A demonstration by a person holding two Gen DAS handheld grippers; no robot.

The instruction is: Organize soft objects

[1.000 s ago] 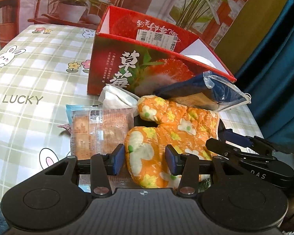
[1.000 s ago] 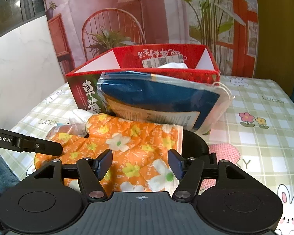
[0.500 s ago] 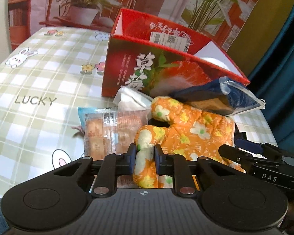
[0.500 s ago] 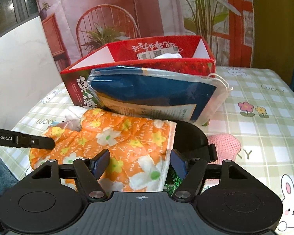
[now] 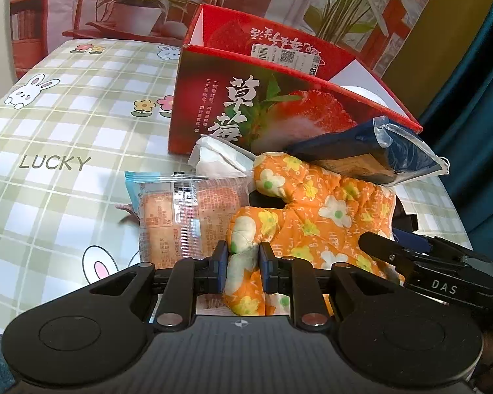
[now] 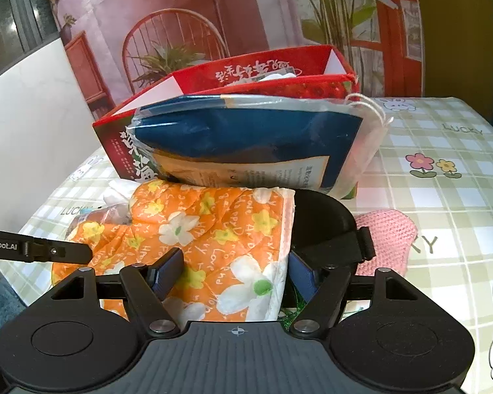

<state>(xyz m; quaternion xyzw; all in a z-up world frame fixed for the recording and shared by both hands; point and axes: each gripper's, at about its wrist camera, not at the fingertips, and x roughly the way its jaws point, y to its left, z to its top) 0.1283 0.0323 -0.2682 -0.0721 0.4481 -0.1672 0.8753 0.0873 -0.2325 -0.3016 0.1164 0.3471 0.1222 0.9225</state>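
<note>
The left gripper (image 5: pixel 243 267) pinches the near thumb of an orange oven mitt (image 5: pixel 315 210) for lifting toward the red box (image 5: pixel 246 111), while the right gripper (image 6: pixel 235 274), spread wide, straddles its cuff.

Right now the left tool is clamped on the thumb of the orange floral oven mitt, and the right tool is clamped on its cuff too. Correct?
Partly. The left tool is shut on the orange floral oven mitt thumb, as the left wrist view shows. But the right tool is open: in the right wrist view its fingers stand apart on either side of the cuff.
</note>
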